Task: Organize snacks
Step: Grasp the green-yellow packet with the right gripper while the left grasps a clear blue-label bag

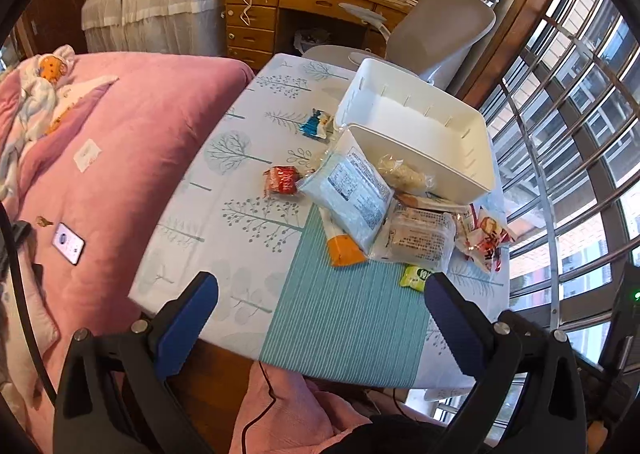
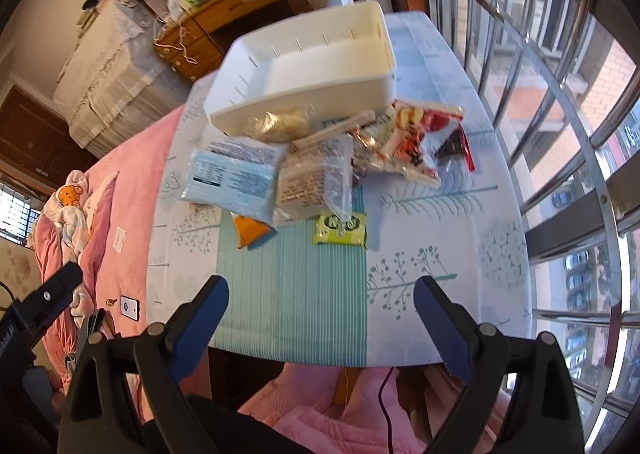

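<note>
I see a white bin [image 1: 416, 125] on a table [image 1: 240, 213] whose cloth is pale with grey-green trees and a teal striped band. Among the packets: a light blue one [image 1: 352, 193], an orange one [image 1: 344, 250], a red one [image 1: 282, 181], a lime-green one [image 2: 341, 228]. The bed [image 1: 132, 125] is pink.

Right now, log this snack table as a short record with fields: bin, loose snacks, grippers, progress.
bin: white bin, tilted, its near edge propped on the snack pile; looks empty
pile: pale blue packet, clear printed pack, red and white bag
apart: green packet, red candy, blue wrapper
left gripper: open, empty
right gripper: open, empty
progress: no snack seen in the bin
</note>
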